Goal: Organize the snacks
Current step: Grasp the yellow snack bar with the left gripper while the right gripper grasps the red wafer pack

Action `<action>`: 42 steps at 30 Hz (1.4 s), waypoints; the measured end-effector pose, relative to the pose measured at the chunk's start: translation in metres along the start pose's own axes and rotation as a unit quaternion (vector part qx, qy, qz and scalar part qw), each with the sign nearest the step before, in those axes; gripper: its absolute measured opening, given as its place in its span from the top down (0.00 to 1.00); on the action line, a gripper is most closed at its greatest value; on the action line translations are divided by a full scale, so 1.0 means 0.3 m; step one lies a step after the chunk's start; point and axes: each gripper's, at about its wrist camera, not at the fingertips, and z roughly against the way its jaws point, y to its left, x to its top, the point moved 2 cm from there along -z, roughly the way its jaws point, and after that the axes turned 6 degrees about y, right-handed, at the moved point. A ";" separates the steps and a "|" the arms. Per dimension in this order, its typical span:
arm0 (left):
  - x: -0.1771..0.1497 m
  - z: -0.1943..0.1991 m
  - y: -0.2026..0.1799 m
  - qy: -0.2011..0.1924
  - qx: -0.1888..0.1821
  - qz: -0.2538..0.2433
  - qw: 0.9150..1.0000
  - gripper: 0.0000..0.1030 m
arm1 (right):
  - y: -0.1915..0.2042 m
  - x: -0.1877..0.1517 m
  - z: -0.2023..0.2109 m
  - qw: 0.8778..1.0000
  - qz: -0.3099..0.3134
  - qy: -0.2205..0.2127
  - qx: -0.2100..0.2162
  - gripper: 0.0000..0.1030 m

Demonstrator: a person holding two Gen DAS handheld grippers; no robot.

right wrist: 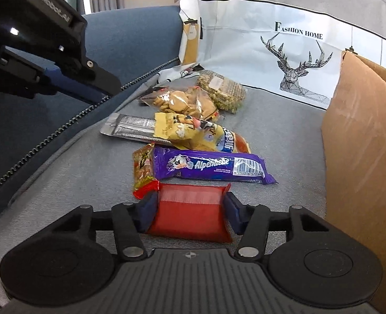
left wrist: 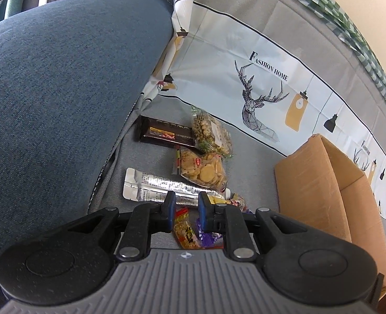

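Grey sofa seat (right wrist: 284,136), carrying a loose pile of snacks, centre of both views.

- Red packet (right wrist: 190,213): bottom centre of the right wrist view, lying on the seat, clamped between the blue pads of the right hand-held gripper (right wrist: 190,209); both pads press on its sides.
- Purple Alpenliebe bar (right wrist: 208,166): just beyond the red packet, lying crosswise.
- Red-and-yellow sachet (right wrist: 143,168): touching the purple bar's left end.
- Yellow bag (right wrist: 193,133): behind the purple bar, overlapping a silver foil pouch (right wrist: 130,129).
- Clear bag of round biscuits (left wrist: 203,171): centre of the left wrist view, beyond the silver pouch.
- Bag of greenish mixed nuts (left wrist: 210,133): beside the biscuits, toward the backrest.
- Dark brown bar (left wrist: 166,133): left of the nuts, next to the blue cushion (left wrist: 62,91).
- Cardboard box (left wrist: 321,183): right side of both views, standing open on the seat, well apart from the pile.
- Printed cover with deer and "Fashion Home" (left wrist: 258,91): draped over the backrest.
- Left hand-held gripper (left wrist: 186,208): lower centre of its view, above the pile, jaws nearly together with a narrow gap, nothing between them.
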 end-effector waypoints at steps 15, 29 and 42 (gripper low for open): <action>0.003 -0.058 -0.166 -0.003 -0.005 -0.111 0.994 0.66 | 0.023 -0.021 0.251 0.997 0.052 0.044 0.046 0.46; -0.022 -0.278 -0.280 0.052 0.046 -0.223 0.972 0.60 | 0.009 -0.113 0.154 0.995 0.056 0.079 0.033 0.46; -0.033 -0.140 -0.051 0.114 -0.012 -0.023 0.993 0.97 | 0.012 -0.120 0.155 0.995 0.056 0.073 0.033 0.43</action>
